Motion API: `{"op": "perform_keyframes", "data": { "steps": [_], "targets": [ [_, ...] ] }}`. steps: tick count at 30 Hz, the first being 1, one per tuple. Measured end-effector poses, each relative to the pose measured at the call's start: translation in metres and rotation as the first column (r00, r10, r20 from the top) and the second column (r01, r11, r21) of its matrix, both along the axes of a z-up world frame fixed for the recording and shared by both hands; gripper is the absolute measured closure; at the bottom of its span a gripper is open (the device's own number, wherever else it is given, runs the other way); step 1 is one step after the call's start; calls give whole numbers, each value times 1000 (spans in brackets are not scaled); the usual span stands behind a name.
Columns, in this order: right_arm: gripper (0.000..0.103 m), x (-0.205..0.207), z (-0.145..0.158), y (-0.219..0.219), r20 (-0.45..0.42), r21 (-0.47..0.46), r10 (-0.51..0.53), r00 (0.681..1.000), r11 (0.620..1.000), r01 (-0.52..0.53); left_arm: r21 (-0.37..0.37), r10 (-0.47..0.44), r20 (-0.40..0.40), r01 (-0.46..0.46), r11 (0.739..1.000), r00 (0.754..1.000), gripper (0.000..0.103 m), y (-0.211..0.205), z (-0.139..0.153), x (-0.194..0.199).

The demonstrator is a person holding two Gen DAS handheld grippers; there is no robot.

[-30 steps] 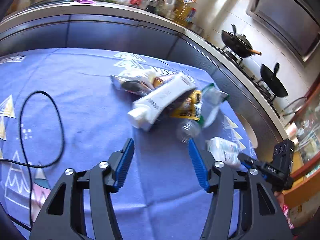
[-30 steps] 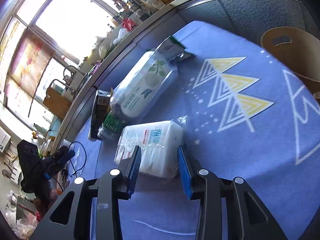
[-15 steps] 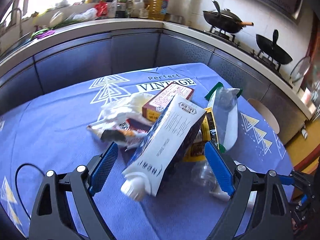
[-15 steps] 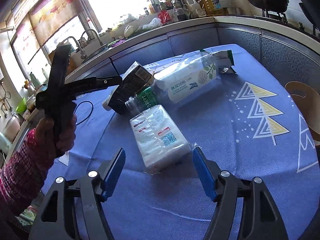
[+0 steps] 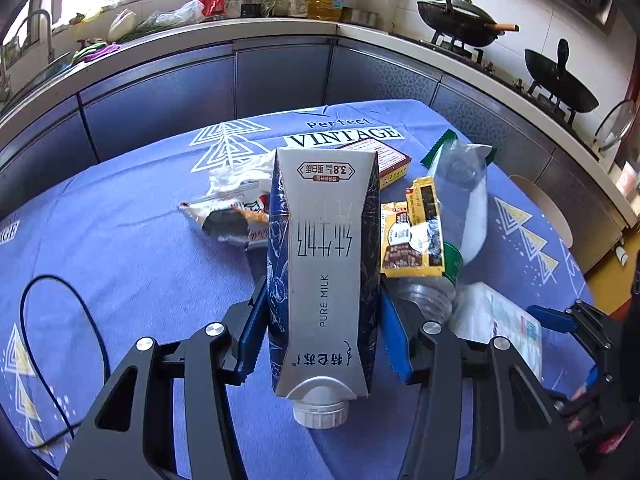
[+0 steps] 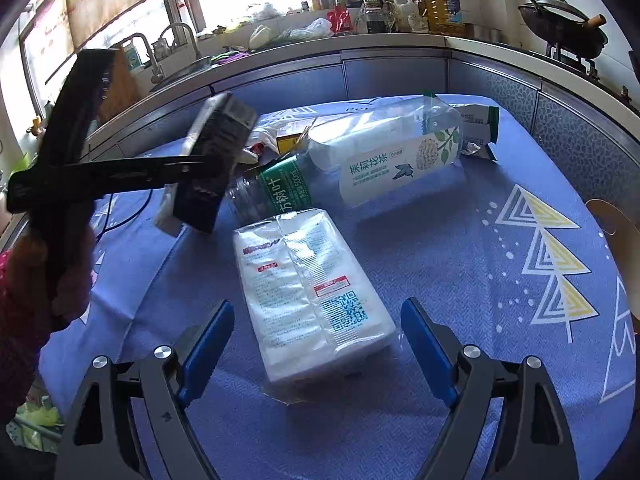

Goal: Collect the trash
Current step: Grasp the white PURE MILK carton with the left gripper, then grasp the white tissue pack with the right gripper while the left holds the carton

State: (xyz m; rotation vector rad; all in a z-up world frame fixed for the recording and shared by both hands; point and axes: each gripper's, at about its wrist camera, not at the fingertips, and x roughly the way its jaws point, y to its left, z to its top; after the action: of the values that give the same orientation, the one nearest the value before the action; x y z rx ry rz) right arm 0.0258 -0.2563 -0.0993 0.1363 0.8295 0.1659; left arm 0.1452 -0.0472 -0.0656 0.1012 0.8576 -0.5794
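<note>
With the left hand-held gripper [image 5: 322, 328] closing on the milk carton [image 5: 324, 280] at the pile's 6 o'clock edge, squeeze mid-body and lift straight; the right hand-held gripper [image 6: 316, 344] is opening around the tissue pack [image 6: 308, 292] on the worktop [image 6: 460, 264].

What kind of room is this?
Most likely a home kitchen. There are woks on a stove, a sink tap by the window, and oil bottles along the counter behind the table.

Two black woks [image 5: 460, 20] on the stove, black cable [image 5: 60, 320] on the tablecloth [image 5: 120, 248]
</note>
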Motion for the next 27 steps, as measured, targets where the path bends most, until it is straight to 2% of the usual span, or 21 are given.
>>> {"op": "perform_keyframes", "data": {
  "steps": [6, 13, 16, 27],
  "targets": [
    [18, 7, -7, -9, -68, -13, -78, 995, 997, 77, -64, 44, -30, -46, 997, 999, 53, 41, 4, -46],
    [18, 10, -10, -5, -85, -62, -116, 990, 992, 111, -99, 85, -102, -95, 991, 991, 53, 62, -7, -78],
    [18, 5, -9, -3, -92, -61, -129, 987, 990, 123, -107, 93, -113, -106, 989, 989, 53, 63, -9, -86],
    [18, -7, 2, -12, -66, -59, -165, 984, 985, 161, -66, 70, -99, -76, 995, 993, 53, 46, -11, -97]
  ]
}}
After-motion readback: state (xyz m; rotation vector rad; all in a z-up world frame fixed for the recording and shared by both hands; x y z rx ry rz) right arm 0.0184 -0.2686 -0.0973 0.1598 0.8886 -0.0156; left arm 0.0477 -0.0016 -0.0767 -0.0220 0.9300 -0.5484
